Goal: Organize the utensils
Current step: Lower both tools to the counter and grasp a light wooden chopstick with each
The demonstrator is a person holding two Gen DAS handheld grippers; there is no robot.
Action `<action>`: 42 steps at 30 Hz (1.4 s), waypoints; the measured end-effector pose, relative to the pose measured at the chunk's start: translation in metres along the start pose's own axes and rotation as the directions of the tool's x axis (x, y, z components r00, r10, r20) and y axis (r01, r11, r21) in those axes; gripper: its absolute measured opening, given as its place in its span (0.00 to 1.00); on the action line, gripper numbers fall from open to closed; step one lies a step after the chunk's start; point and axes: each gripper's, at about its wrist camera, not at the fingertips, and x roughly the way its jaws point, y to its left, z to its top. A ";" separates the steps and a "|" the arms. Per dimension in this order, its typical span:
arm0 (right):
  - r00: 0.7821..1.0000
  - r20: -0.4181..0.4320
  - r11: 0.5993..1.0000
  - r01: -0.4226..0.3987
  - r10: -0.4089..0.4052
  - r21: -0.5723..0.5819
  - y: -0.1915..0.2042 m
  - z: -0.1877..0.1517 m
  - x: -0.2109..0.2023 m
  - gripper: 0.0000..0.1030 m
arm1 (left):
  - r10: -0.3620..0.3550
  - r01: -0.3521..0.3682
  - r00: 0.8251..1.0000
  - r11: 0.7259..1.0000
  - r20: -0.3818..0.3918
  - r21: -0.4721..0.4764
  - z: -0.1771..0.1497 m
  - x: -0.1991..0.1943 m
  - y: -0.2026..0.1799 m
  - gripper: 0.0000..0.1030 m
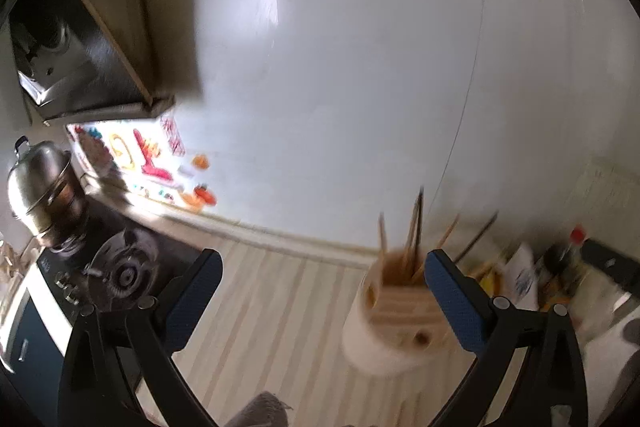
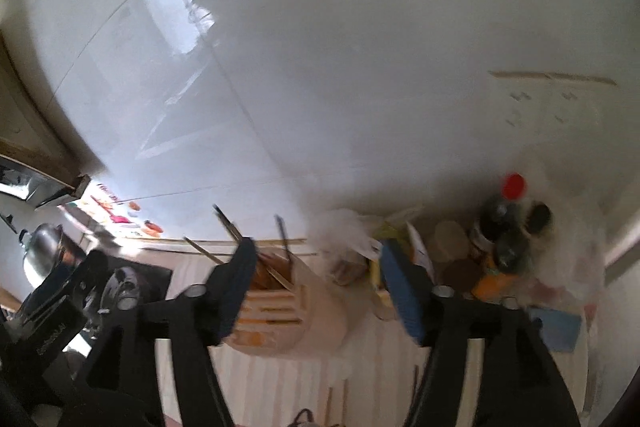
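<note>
A cream cylindrical utensil holder [image 1: 392, 323] with a wooden slatted top stands on the striped counter and holds several chopsticks [image 1: 416, 227]. My left gripper [image 1: 324, 283] is open wide. The holder sits inside its span, close to the right fingertip [image 1: 452, 299], with no pad pressing on it. In the right wrist view the same holder [image 2: 288, 311] shows chopsticks [image 2: 276, 267] leaning in it. My right gripper [image 2: 320, 271] is open. Its left finger [image 2: 240, 279] passes in front of the holder's left side. Both views are blurred.
A steel pot [image 1: 40, 187] and a gas burner [image 1: 124, 271] lie to the left. Bottles, one with a red cap [image 2: 512, 187], jars and packets crowd the right corner, beside a blue pad [image 2: 556, 327]. A white tiled wall stands behind. Thin sticks [image 2: 332, 403] lie near the counter's front.
</note>
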 end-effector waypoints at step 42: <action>0.836 -0.540 0.983 0.167 -0.099 0.077 -0.131 -0.250 0.138 0.28 | 0.083 0.061 0.790 0.975 -0.608 0.213 -0.264 0.139 -0.071 0.04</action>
